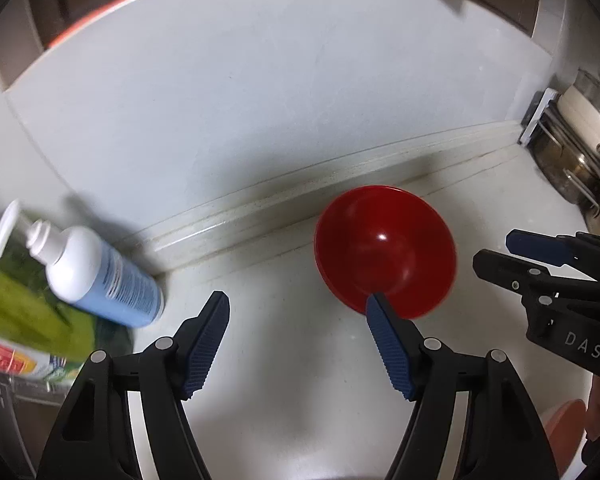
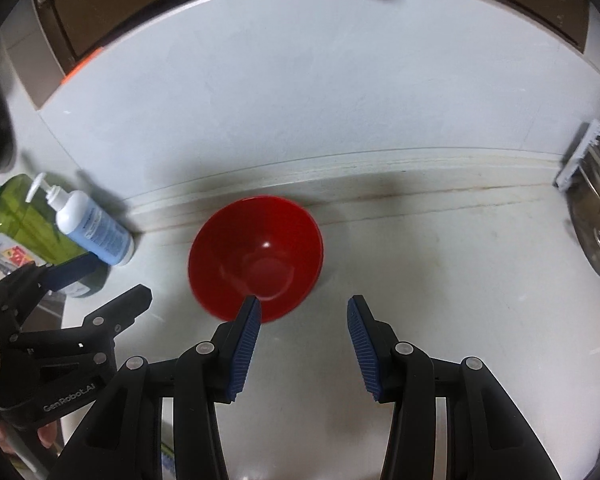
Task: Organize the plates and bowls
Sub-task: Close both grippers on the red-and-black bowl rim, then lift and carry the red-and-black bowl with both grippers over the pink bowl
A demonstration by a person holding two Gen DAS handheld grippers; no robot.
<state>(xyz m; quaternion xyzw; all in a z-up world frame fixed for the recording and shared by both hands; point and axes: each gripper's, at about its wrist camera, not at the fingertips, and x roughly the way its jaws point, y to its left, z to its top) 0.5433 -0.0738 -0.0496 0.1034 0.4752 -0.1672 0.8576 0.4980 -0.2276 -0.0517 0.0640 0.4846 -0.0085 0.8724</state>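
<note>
Red bowl (image 1: 384, 250) near counter's (image 2: 440, 272) back edge. Left gripper (image 1: 298, 308), right gripper (image 2: 304, 308): fingers apart, empty (straddle rim squarely before pinching).

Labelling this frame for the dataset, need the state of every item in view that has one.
red bowl: upright on the counter, empty, not held.
pump bottle: standing upright by the backsplash.
green bottle: upright behind the pump bottle, cap on.
left gripper: open, nothing between its fingers.
right gripper: open, nothing between its fingers.
pots: stacked in the rack at the right; contents not visible.
</note>
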